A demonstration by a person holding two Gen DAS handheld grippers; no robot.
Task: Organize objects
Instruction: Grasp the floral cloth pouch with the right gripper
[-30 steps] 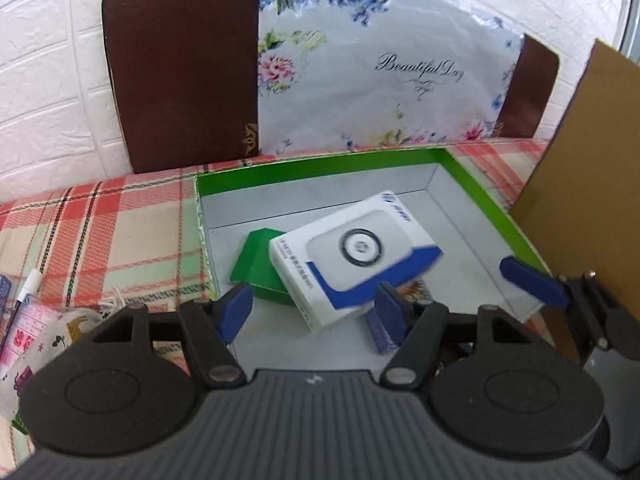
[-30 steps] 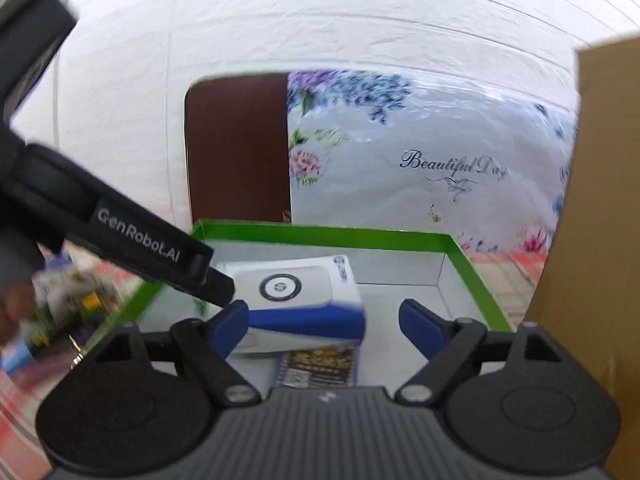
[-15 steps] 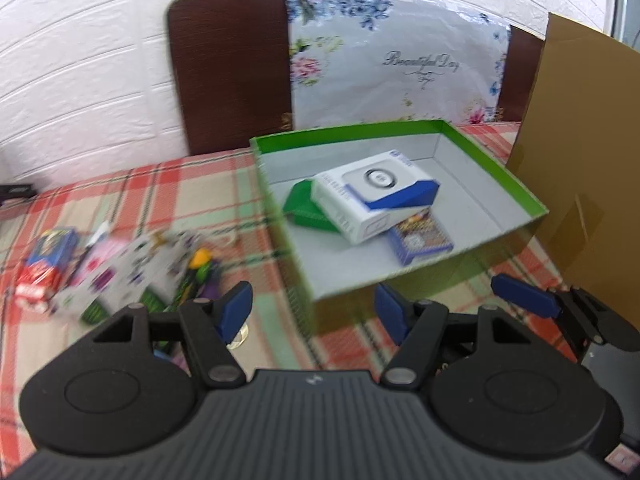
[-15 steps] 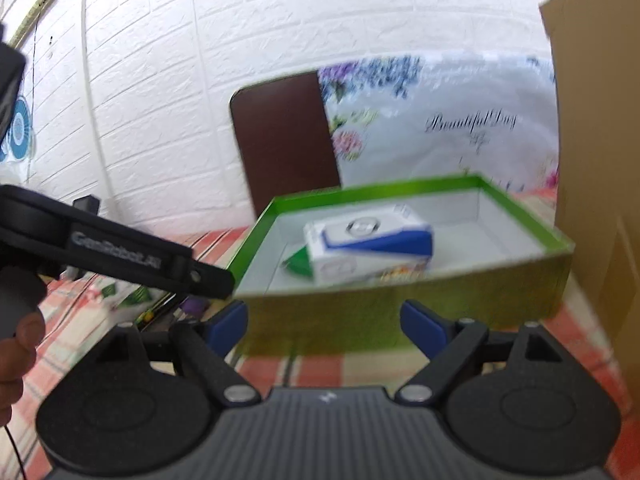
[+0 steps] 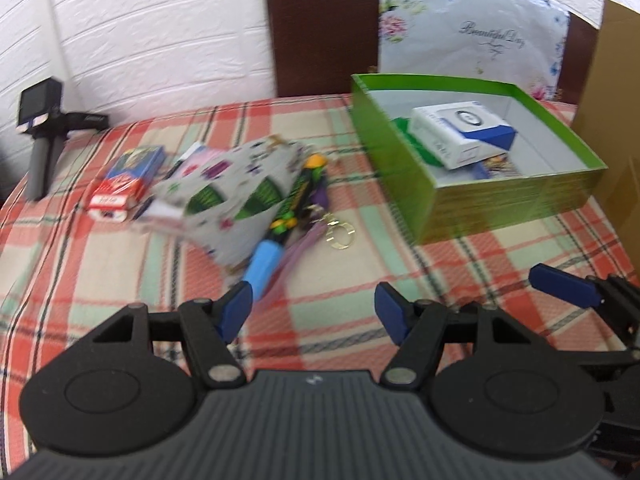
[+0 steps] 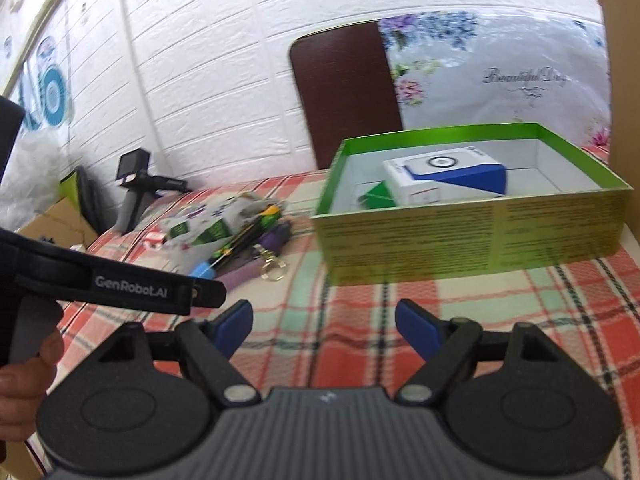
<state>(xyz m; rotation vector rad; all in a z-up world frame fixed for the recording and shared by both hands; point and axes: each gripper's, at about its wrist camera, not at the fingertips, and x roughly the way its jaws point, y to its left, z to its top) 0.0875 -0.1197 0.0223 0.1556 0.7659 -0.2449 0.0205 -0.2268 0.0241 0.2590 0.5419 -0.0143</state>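
– What's nearest, from where you stand?

– The two hand-held tools. The left gripper hangs over the checked tablecloth with its blue pads spread and nothing between them. The right gripper is beside it, also over bare cloth; its jaws are closing a little, but they are still apart and empty. In the right wrist view a hand wraps the left tool's grip at the lower left edge.

– And the loose things?

– Just past the left gripper's fingers lies a heap: a blue-capped marker pointing toward the tool, a gold keyring beside it, a green and purple toy along the marker, and a patterned cloth pouch lying over part of the pile. Left of the pouch sits a red and blue card pack. It is all blurred, so I cannot read any labels.

– Where is the box?

– The green box stands farther back to the right, open on top, well apart from both grippers. Inside it a white and blue carton lies tilted on a green packet, with a small printed card at the near side.

– Behind that?

– A brown cardboard sheet stands at the right edge, a dark chair back with a flowered cover behind the table, then the white brick wall. At the far left a spare black handle with a camera stands on the cloth.
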